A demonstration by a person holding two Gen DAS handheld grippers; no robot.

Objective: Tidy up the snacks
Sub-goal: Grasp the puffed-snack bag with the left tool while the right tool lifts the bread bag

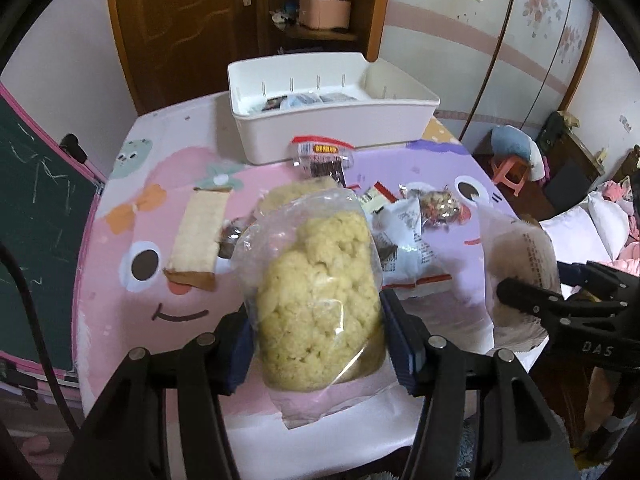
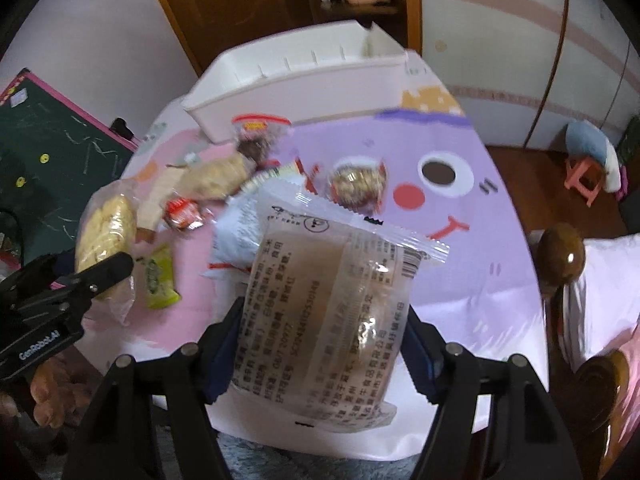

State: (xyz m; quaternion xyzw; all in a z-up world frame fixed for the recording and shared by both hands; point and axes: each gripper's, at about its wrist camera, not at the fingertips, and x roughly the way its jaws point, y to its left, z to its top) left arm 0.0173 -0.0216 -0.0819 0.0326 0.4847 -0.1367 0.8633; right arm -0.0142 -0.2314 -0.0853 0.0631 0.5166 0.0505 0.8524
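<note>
My left gripper (image 1: 320, 332) is shut on a clear bag of yellow puffed rice cake (image 1: 316, 272), held above the cartoon table mat (image 1: 132, 320). That bag (image 2: 106, 232) and the left gripper (image 2: 92, 268) also show at the left of the right wrist view. My right gripper (image 2: 324, 344) is shut on a printed clear packet with a brown cake (image 2: 320, 280) inside, also off the table. In the left wrist view the right gripper (image 1: 532, 292) and its packet (image 1: 516, 248) are at the right. A white bin (image 1: 332, 128) with a few snacks in it stands at the table's far side.
Loose snacks lie between me and the bin: a second rice cake bag (image 1: 296, 196), a wafer bar (image 1: 200, 232), a red-topped dark snack (image 1: 324, 160), a white packet (image 1: 408, 232), a foil snack (image 1: 440, 204), a green packet (image 2: 160, 276). A chalkboard (image 1: 32, 200) leans at left.
</note>
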